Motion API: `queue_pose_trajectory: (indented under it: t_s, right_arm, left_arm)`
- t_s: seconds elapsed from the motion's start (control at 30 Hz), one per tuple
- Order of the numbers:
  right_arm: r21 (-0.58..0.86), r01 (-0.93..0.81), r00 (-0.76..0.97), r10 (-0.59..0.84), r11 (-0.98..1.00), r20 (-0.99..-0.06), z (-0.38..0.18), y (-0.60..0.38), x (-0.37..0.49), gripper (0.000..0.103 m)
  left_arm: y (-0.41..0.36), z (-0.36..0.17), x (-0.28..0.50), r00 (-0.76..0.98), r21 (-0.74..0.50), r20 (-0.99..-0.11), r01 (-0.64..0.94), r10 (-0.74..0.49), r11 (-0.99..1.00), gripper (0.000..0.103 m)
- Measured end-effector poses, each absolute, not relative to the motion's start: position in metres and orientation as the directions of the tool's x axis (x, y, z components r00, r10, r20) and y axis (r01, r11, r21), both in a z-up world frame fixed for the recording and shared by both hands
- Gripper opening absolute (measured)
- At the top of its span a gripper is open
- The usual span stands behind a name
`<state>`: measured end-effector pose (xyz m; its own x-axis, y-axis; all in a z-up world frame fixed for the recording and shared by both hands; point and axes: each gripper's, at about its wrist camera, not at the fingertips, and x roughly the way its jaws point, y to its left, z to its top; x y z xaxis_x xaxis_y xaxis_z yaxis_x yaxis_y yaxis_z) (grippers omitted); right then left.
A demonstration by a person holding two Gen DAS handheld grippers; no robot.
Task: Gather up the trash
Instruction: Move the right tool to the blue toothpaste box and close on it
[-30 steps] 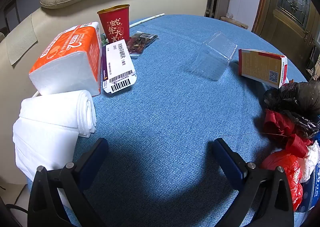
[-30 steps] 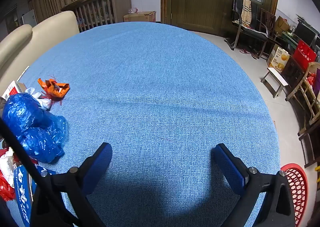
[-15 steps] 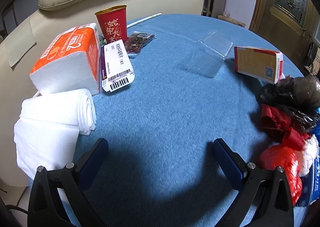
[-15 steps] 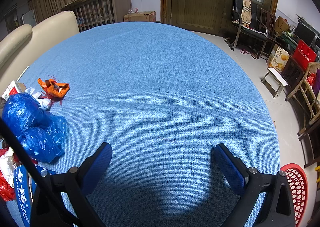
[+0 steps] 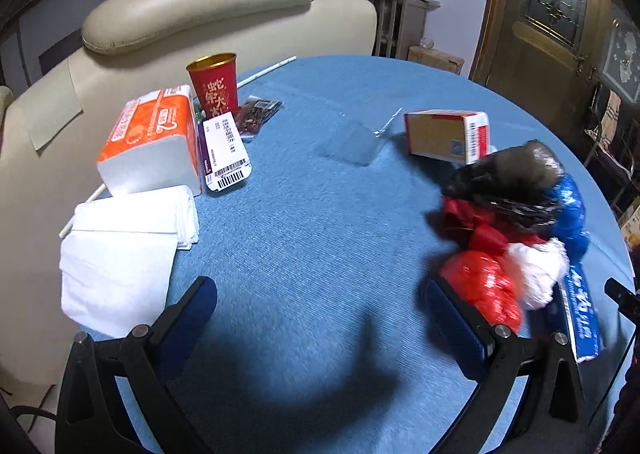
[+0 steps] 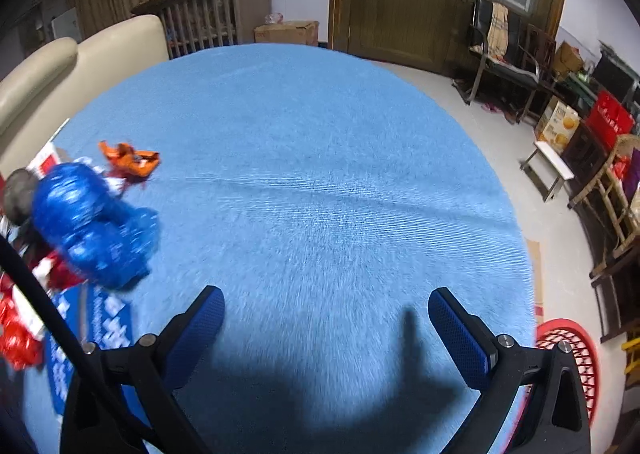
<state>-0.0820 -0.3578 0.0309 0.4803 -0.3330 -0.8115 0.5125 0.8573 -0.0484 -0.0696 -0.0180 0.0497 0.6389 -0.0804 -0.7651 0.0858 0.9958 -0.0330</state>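
On the round table with the blue cloth (image 5: 312,238), the left gripper (image 5: 320,318) and the right gripper (image 6: 326,328) both hang with jaws wide apart, holding nothing. Just right of the left gripper lies one heap of crumpled bags (image 5: 516,221): one red, one white, one black, one blue. Farther back stands one red paper cup (image 5: 214,83), upright.

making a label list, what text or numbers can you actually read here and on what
"蛇年大吉" in gold: red paper cup.
Large "2": orange tissue pack; its smaller print is blurred.
White card: barcode, print too small.
Red and tan box: QR code and barcode only.
Blue packet: white characters, blurred.
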Motion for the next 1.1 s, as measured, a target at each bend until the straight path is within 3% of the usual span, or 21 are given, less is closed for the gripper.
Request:
queue_pose_trajectory:
  t_s: [0.5,1.1]
  right_arm:
    - [0.009,0.447,0.614,-0.300,0.894,-0.730,0.089,-0.305,-0.148,0.103]
    - [0.013,0.413,0.639,-0.280,0.911,-0.716,0.090,-0.274,-0.173,0.103]
  left_arm:
    - [-0.044,0.078,-0.112,0.667,-0.066,-0.725,0.183,-0.173,0.981,0.103]
    - [-0.050,0.076,-0.123,0.668,-0.050,-0.721,0.212,-0.182,0.976,0.103]
